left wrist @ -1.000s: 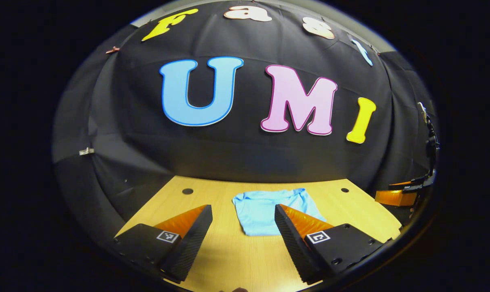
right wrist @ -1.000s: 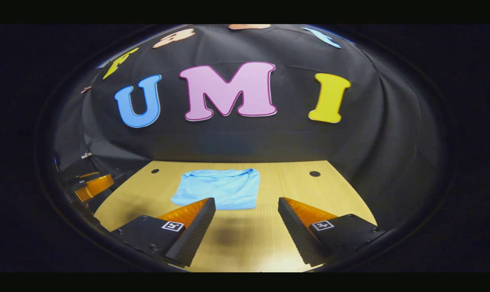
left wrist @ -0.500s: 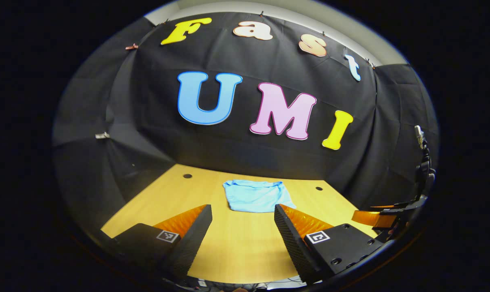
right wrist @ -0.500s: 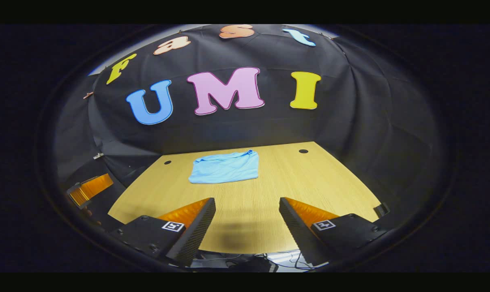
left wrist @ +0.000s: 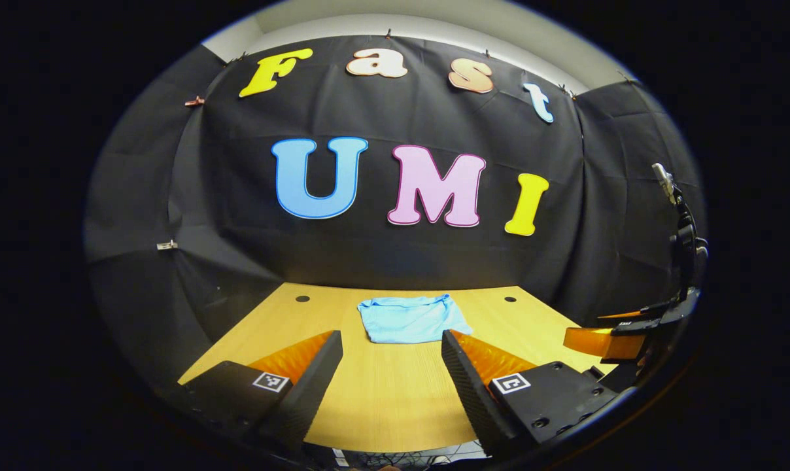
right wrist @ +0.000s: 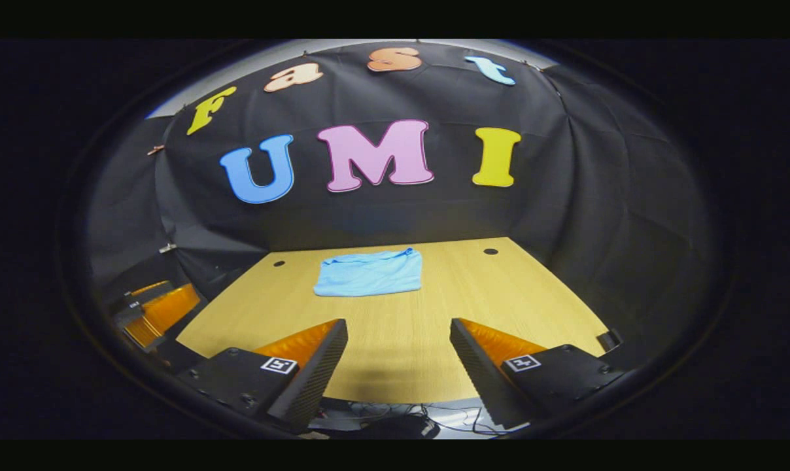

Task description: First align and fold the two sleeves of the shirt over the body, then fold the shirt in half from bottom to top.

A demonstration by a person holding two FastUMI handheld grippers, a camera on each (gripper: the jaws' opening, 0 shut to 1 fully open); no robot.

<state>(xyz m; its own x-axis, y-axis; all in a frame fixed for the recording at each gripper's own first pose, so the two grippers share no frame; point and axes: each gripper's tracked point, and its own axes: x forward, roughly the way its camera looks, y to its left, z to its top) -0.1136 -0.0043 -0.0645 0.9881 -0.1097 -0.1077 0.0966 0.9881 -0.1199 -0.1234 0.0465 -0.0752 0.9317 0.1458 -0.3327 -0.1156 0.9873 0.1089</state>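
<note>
Both tongs have drawn back from the folded shirt (left wrist: pixel 411 319) (right wrist: pixel 370 275), which lies flat at the far middle of the worktop (left wrist: pixel 395 399) (right wrist: pixel 401 340). Left tongs (left wrist: pixel 392 376) and right tongs (right wrist: pixel 398 366) gape wide, empty. Cables below the worktop's near edge are hard to make out.

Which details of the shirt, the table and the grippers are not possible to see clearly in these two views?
- Shirt: small and far in both views; the sleeves tucked under the fold are hidden by the top layer.
- Table: its near edge is partly covered by the right gripper in the right gripper view.
- Left gripper: both bases are cut off by the edge of the left gripper view.
- Cables below the table: too dark to identify.
</note>
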